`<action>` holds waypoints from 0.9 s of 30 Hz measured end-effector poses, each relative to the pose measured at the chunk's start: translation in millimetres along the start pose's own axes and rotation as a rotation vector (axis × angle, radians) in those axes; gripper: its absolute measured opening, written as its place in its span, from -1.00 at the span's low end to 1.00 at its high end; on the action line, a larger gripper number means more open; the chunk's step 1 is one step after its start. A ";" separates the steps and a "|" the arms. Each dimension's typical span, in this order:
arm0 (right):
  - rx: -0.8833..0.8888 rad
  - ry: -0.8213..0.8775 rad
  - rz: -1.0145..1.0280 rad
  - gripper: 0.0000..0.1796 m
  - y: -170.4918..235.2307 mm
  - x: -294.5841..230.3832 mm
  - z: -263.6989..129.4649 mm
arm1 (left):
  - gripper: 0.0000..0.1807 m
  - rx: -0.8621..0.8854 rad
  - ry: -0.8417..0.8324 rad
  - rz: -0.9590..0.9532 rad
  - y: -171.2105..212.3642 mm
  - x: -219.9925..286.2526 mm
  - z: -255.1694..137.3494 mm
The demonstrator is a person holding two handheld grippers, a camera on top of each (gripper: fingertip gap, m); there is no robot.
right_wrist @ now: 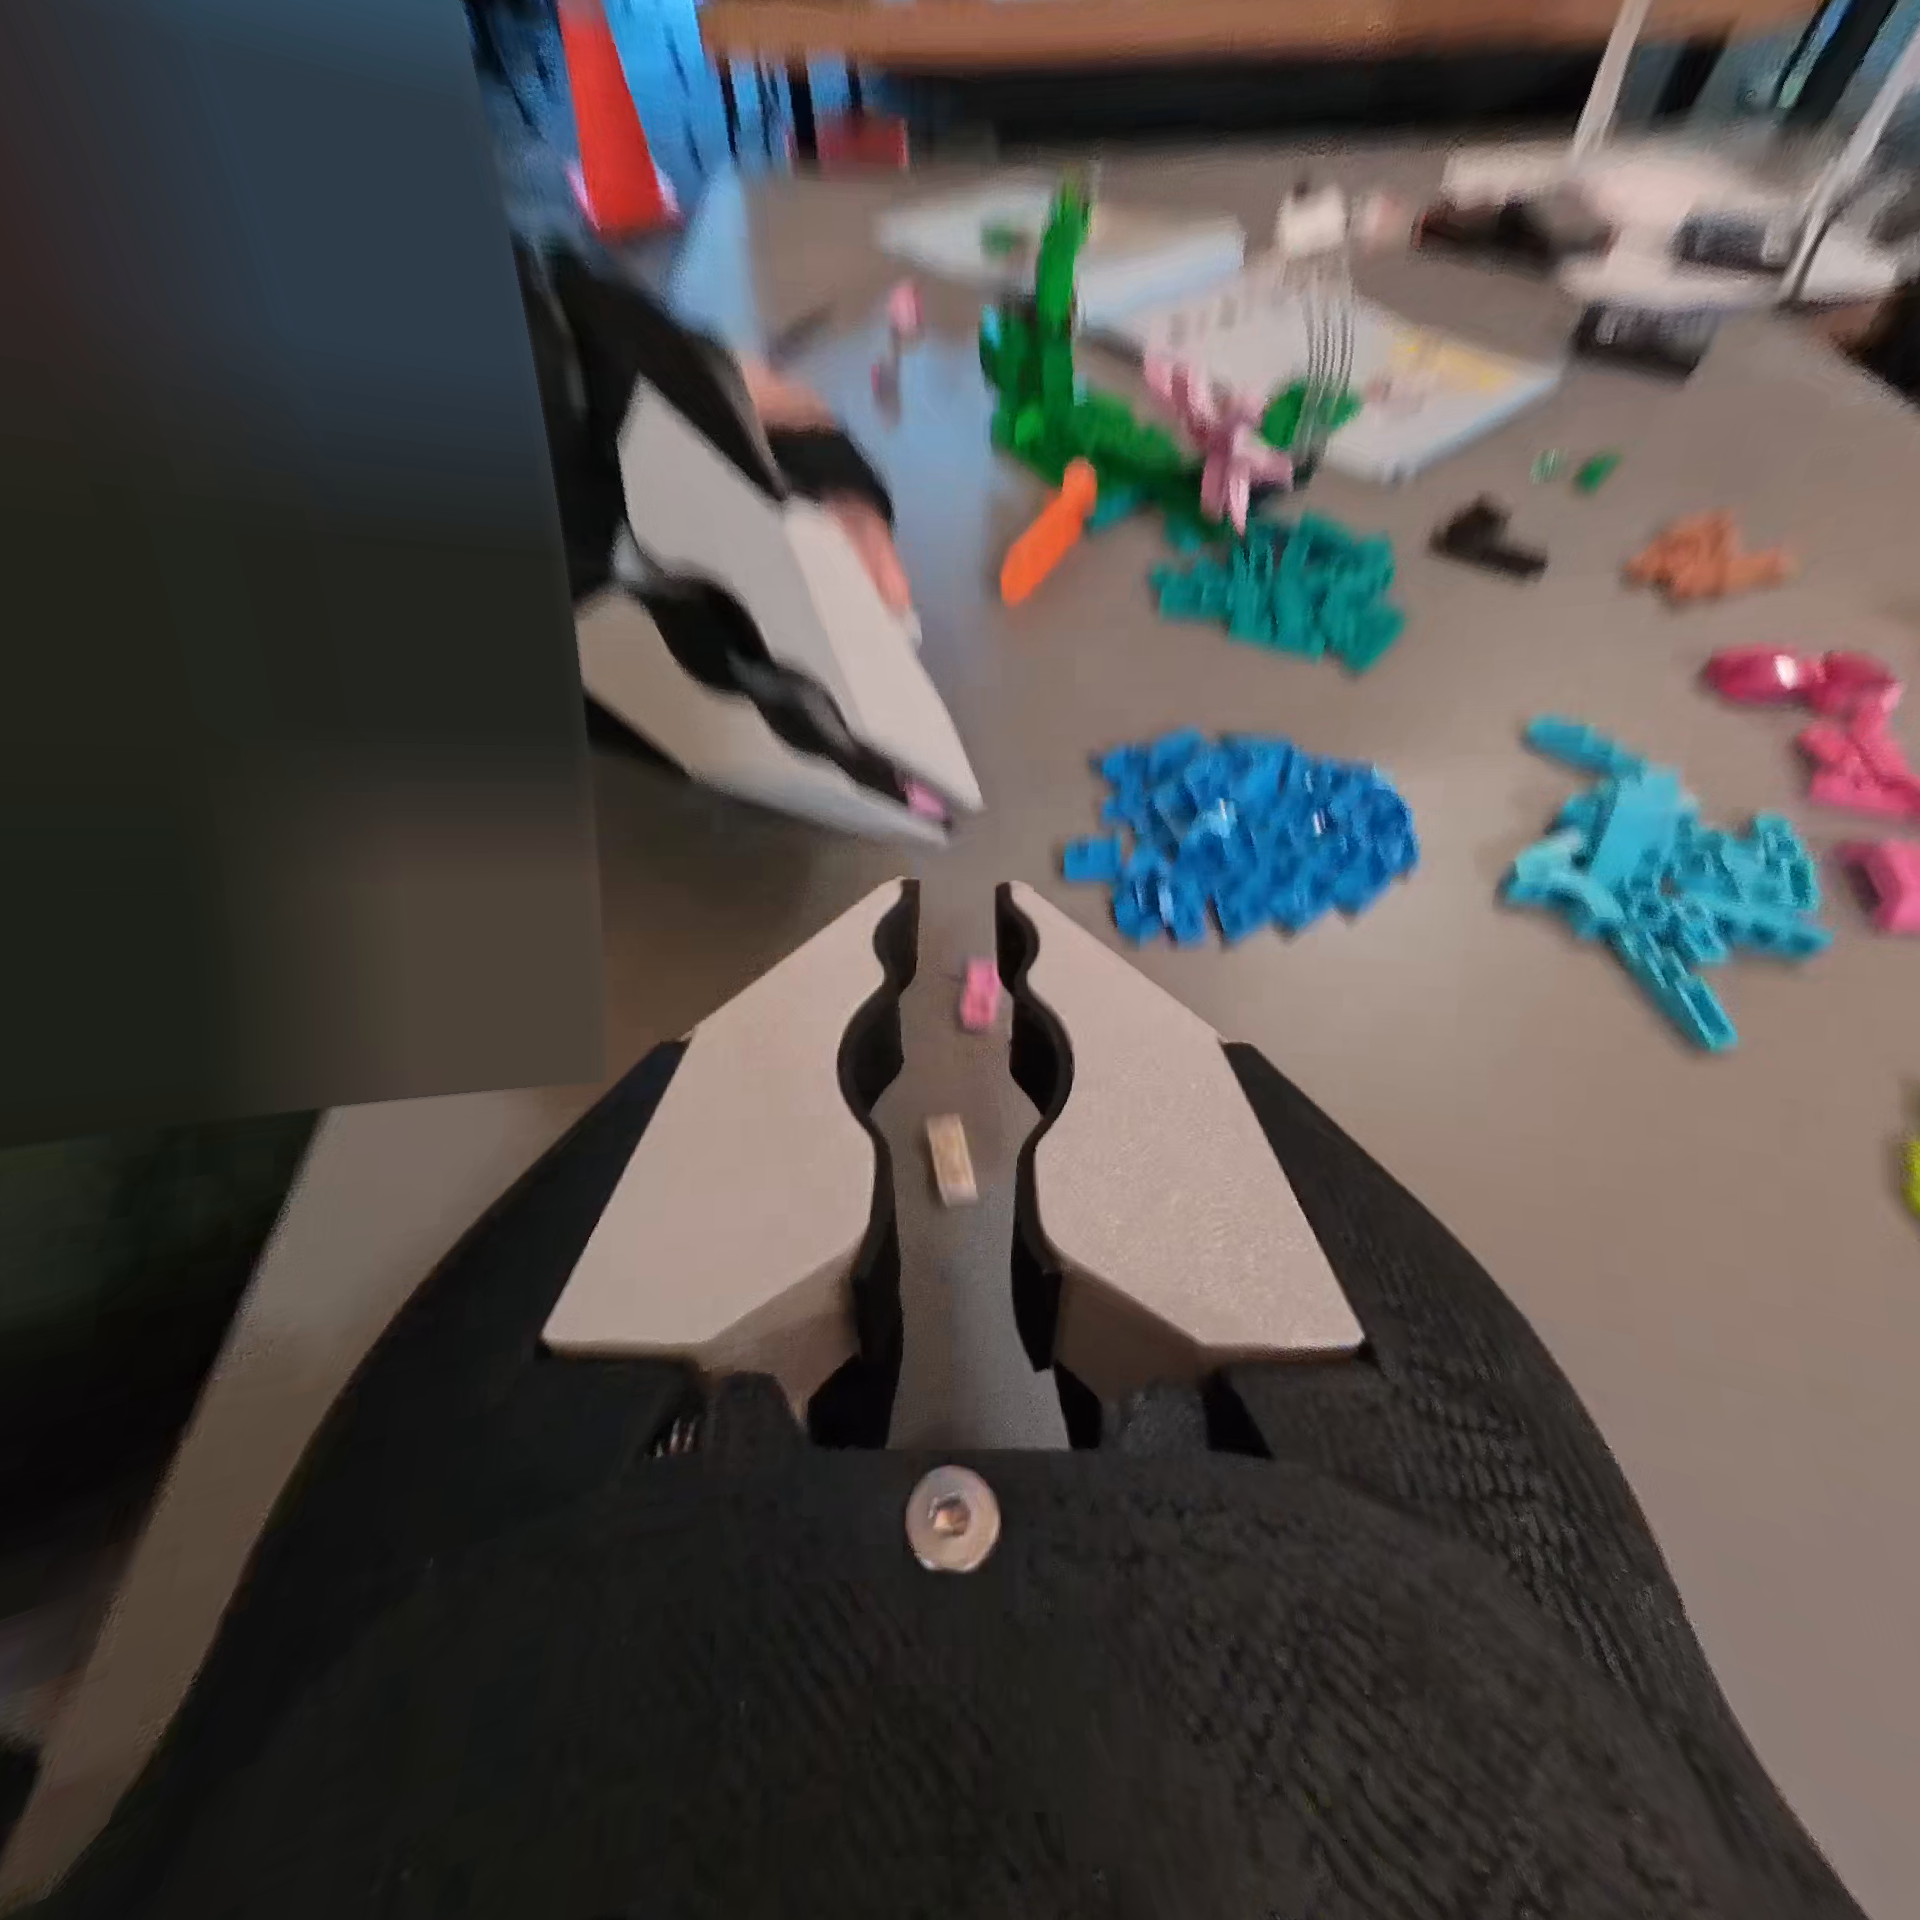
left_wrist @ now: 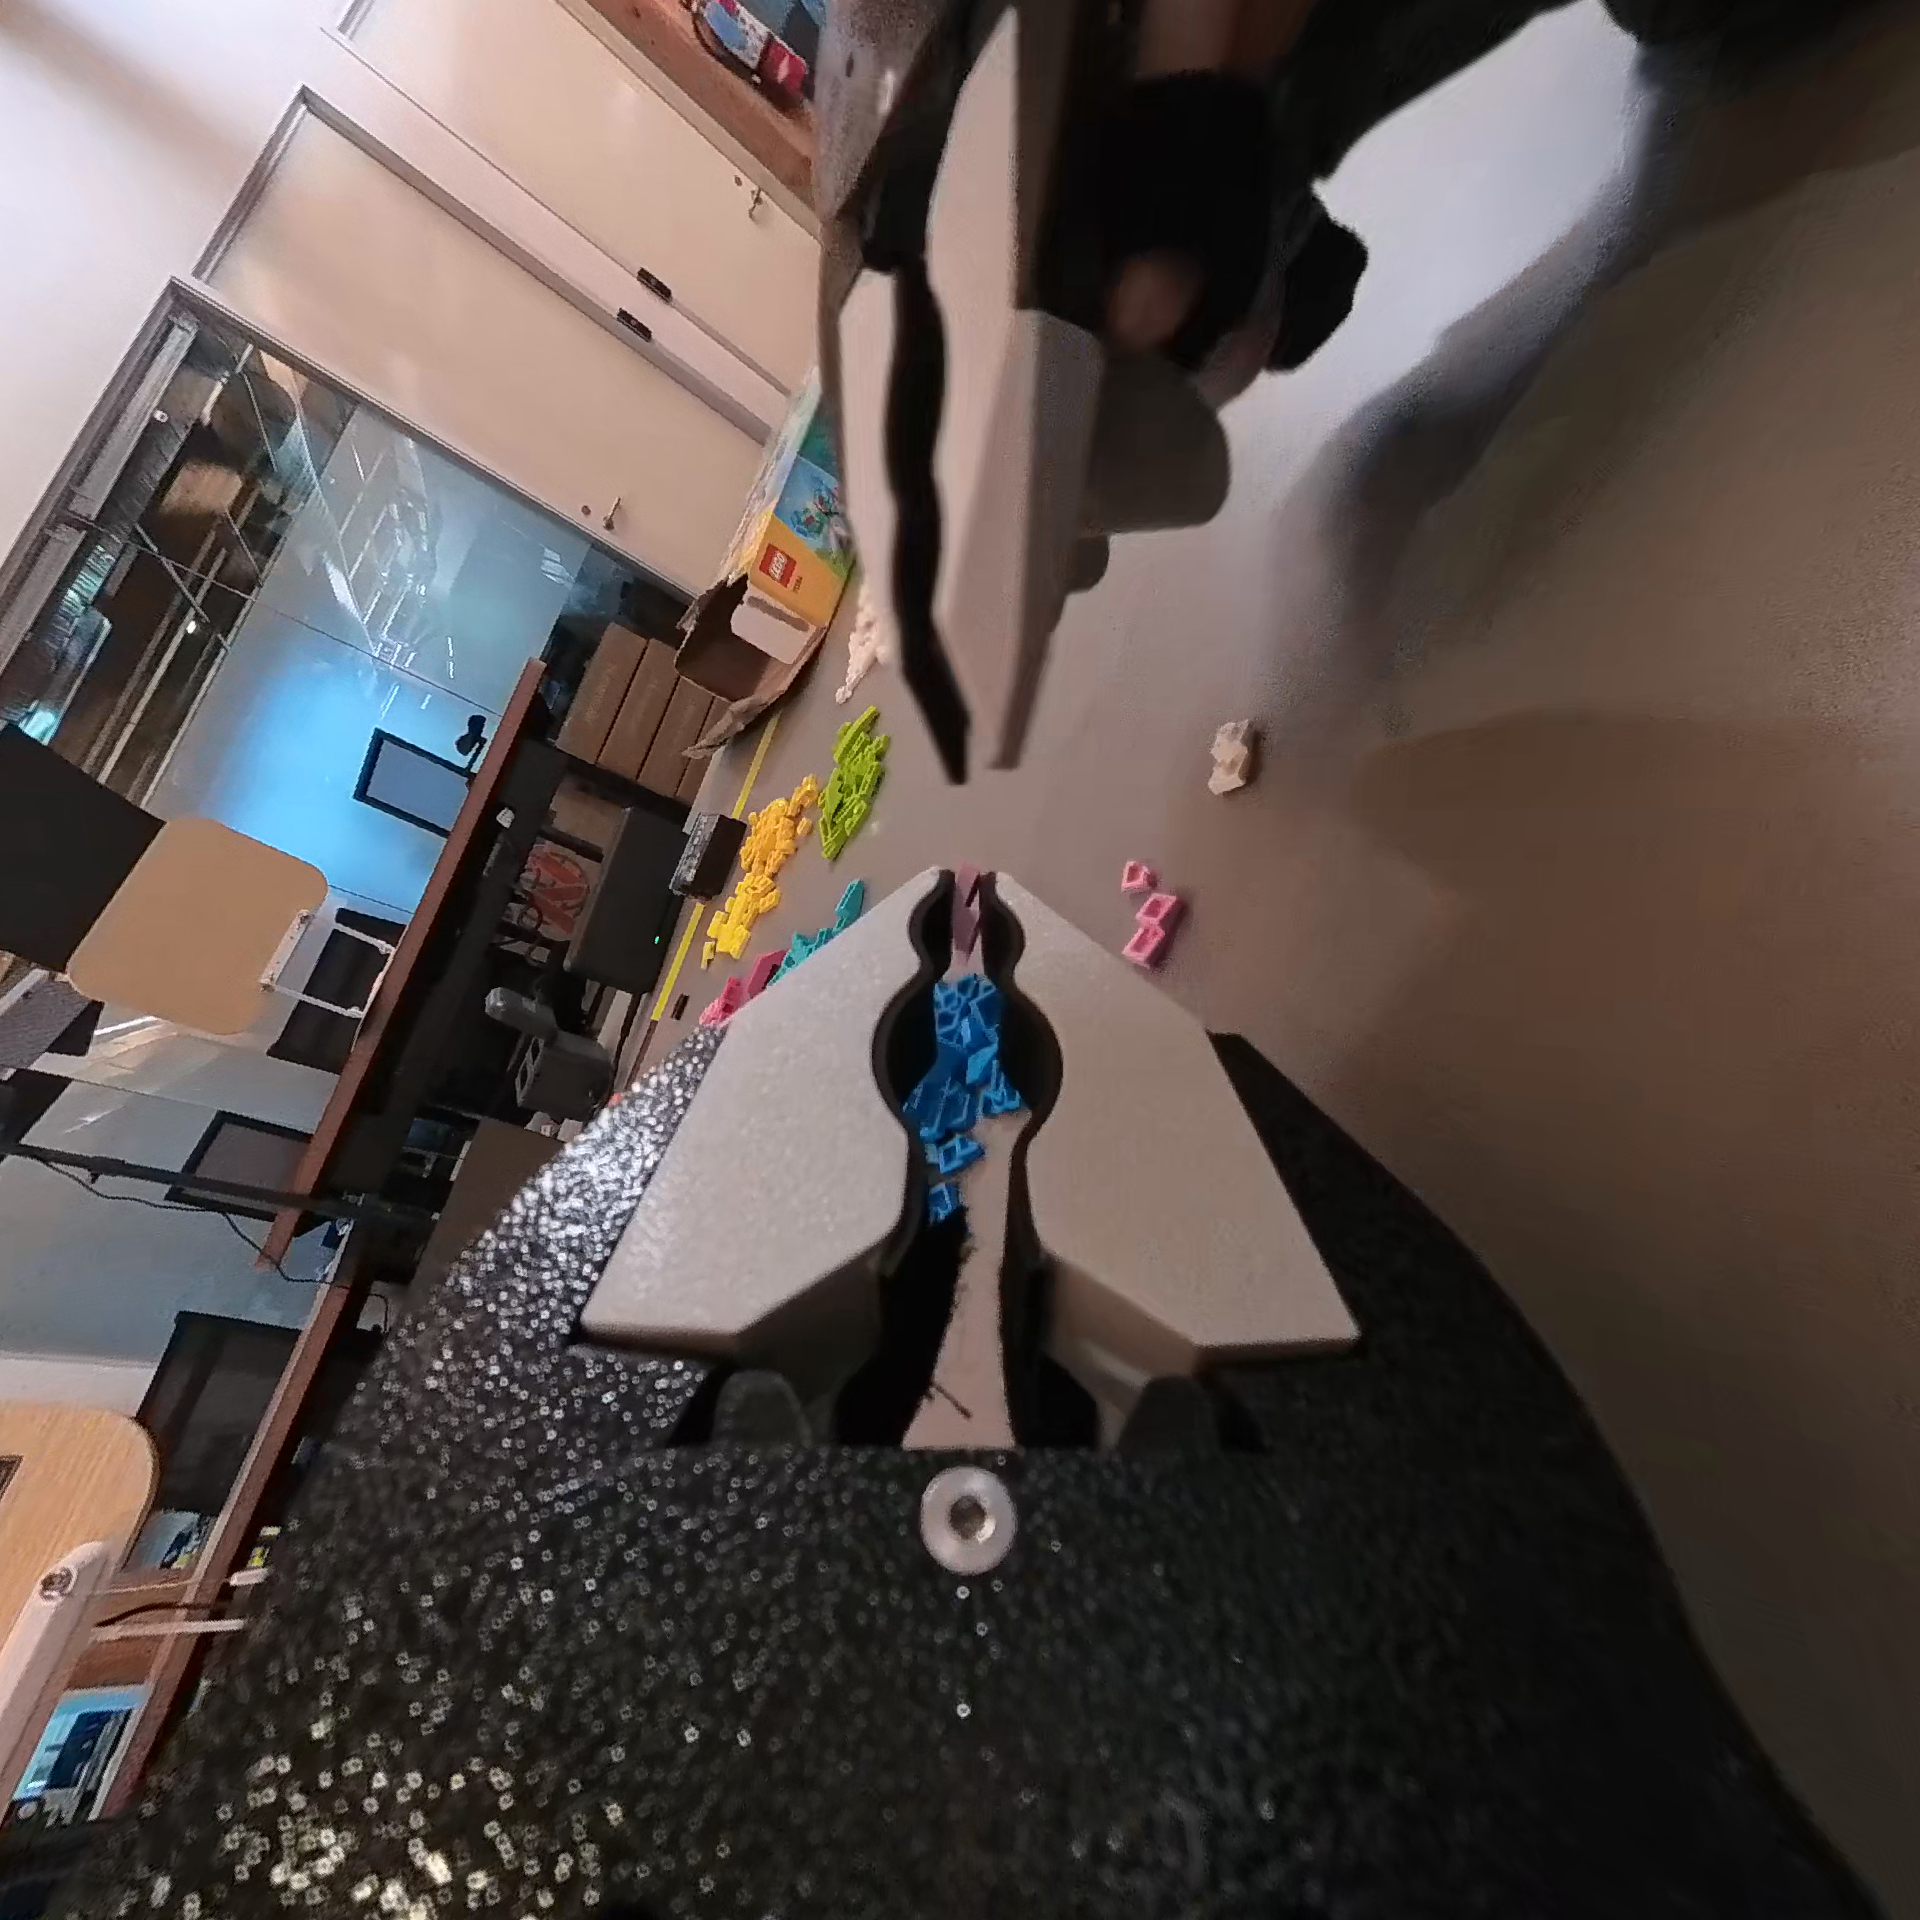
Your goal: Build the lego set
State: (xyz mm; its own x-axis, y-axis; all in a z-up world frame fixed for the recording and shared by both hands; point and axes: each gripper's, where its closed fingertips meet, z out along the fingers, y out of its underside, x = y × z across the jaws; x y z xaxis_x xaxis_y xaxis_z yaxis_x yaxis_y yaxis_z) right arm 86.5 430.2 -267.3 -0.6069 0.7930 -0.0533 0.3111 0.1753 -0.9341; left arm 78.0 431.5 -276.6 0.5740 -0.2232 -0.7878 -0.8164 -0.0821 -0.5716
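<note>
the left claw (left_wrist: 972, 883) pinches a small pink brick (left_wrist: 968, 906) at its tips, up over the table (left_wrist: 1558, 935). the right claw (right_wrist: 957, 886) is empty, its tips apart, close to that brick.

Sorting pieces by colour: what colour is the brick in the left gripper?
Pink brick, clearest in the left wrist view.

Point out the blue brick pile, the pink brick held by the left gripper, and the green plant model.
blue brick pile (right_wrist: 1247, 836), right wrist view, middle of the heap.
pink brick (left_wrist: 968, 909), left wrist view, the part showing between the left gripper's tips.
green plant model (right_wrist: 1049, 343), right wrist view, its upright stem.
</note>
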 end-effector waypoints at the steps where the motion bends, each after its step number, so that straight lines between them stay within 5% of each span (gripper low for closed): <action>1: 0.070 -0.026 0.045 -0.86 -11.1 -2.9 2.4 | -0.97 0.001 -0.005 0.002 -1.0 -0.4 0.4; 27: 0.149 -0.146 0.301 -0.89 -14.8 -4.4 12.7 | -0.97 0.015 -0.117 0.081 -11.2 -11.9 -3.5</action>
State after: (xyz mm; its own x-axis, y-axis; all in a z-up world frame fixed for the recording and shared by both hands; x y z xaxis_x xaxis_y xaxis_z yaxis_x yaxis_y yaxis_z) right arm 75.2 416.7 -257.7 -0.6055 0.7029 -0.3734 0.3879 -0.1490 -0.9096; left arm 80.1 431.7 -260.0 0.5101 -0.1141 -0.8525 -0.8600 -0.0534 -0.5075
